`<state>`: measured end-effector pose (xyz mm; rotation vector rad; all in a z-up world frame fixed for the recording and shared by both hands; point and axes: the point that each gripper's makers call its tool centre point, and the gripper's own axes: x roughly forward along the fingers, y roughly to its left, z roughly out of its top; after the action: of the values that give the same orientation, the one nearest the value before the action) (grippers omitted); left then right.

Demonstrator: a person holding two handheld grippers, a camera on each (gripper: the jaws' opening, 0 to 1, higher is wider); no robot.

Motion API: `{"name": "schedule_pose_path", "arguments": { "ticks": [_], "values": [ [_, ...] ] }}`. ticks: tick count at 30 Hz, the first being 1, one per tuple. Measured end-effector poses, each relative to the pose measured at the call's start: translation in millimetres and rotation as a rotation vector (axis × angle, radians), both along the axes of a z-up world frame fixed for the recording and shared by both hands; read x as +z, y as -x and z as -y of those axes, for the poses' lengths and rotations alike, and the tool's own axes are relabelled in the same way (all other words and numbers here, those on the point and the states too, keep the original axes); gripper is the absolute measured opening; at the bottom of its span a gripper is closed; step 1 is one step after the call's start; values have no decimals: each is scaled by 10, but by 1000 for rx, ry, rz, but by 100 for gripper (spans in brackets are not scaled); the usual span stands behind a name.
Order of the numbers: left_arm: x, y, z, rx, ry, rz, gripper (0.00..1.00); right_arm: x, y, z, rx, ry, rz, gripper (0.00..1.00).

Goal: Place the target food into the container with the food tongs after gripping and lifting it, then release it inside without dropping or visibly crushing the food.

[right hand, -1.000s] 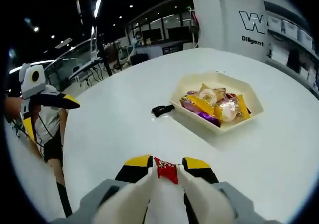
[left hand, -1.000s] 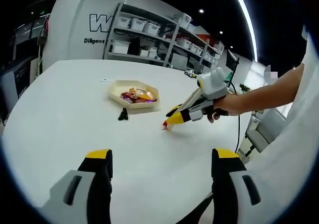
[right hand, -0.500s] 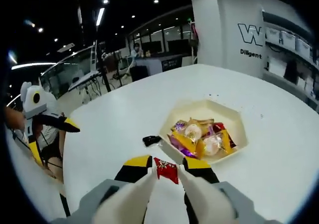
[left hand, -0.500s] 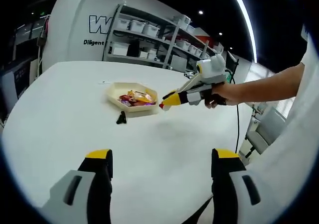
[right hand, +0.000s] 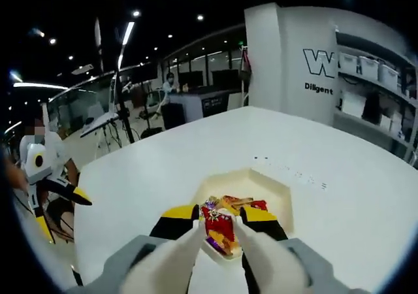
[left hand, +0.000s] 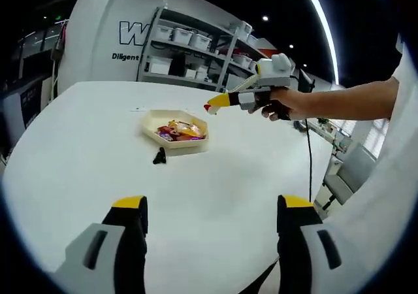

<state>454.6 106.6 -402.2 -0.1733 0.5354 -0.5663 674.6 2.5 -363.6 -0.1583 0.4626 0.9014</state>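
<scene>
Since a second ago the right gripper (right hand: pixel 218 217) has risen off the counter (right hand: pixel 366 209) and travelled over the container (right hand: pixel 277 193), pinching the red-wrapped candy (right hand: pixel 219 223) between its jaws. The candy hangs directly above the container's heap of sweets, so release lies straight below. The left gripper (left hand: pixel 212 206) idles spread, well apart. The gap between candy and heap is hard to judge.

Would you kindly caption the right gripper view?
Right claw holds a red candy above the snack tray.
</scene>
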Motion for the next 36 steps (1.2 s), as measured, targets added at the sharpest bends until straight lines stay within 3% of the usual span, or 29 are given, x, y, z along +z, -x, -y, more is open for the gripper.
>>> {"name": "schedule_pose_path", "arguments": {
  "ticks": [13,21,36],
  "values": [
    [41,-53,-108,33,-18,22,85,190,-171,-47,-17,-4,62,21],
    [76,-60,-161,32,-46,69,89,171,-199,-32,-23,2,63,22],
    [44,-5,-195,30,-34,50,87,95,-93,-58,-24,22,47,22]
  ]
}}
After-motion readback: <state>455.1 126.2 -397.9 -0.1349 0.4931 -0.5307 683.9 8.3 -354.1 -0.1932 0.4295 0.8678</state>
